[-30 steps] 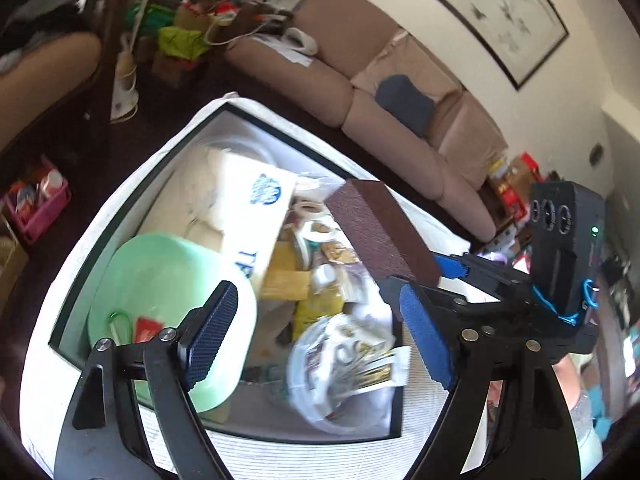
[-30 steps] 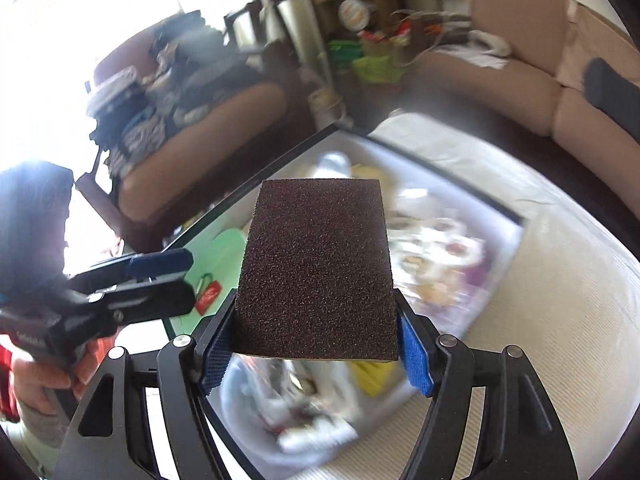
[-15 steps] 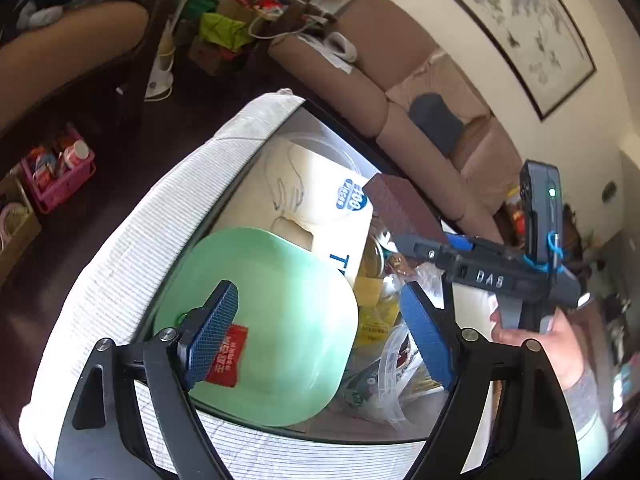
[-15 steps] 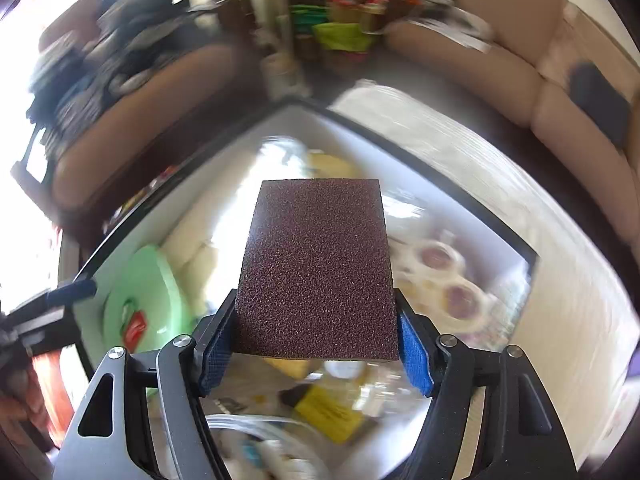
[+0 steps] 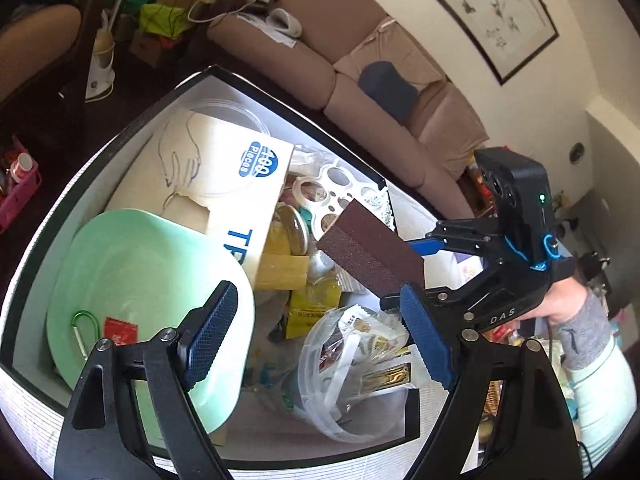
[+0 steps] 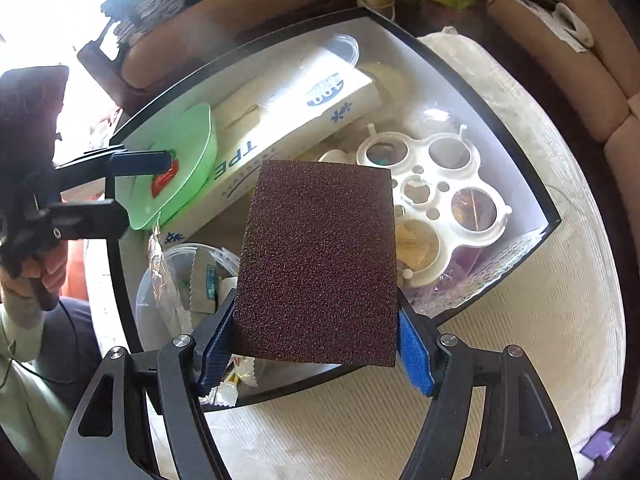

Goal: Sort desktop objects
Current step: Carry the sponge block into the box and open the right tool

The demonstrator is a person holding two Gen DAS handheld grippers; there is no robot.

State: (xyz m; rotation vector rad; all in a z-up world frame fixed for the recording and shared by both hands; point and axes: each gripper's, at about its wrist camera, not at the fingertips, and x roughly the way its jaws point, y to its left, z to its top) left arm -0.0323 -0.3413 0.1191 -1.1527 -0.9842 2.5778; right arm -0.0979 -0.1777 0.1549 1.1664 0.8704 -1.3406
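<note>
Pinching a dark brown sanding block (image 6: 318, 264) between its blue pads, the right claw (image 6: 316, 350) is holding it in the air above the open storage box (image 6: 516, 168). In the left wrist view the same block (image 5: 370, 250) is sitting tilted over the middle of the box (image 5: 120, 140), with the right claw (image 5: 404, 276) reaching in from the right side.

The left claw (image 5: 316, 338) is hanging over the near part of the box with its jaws spread wide and nothing between them. One of its pads (image 5: 208, 334) is showing in front of a pale green bowl (image 5: 132, 264), and the other is overlapping a clear plastic tub (image 5: 352, 372) packed with small packets.

Inside the green bowl, a green clip (image 5: 82, 330) and a small red packet (image 5: 120, 330) are lying near the bottom. A long white carton (image 5: 224, 184) printed with blue letters is leaning just beside the bowl, reaching toward the far corner. A white plastic ring holder (image 6: 436, 196) with round openings is lying in the far right part of the box, and yellow packets (image 5: 296, 276) are piled between the carton and the tub.

The box is resting on a pale ribbed cloth (image 6: 520, 340). A brown sofa (image 5: 360, 76) is standing well behind it against the wall.
</note>
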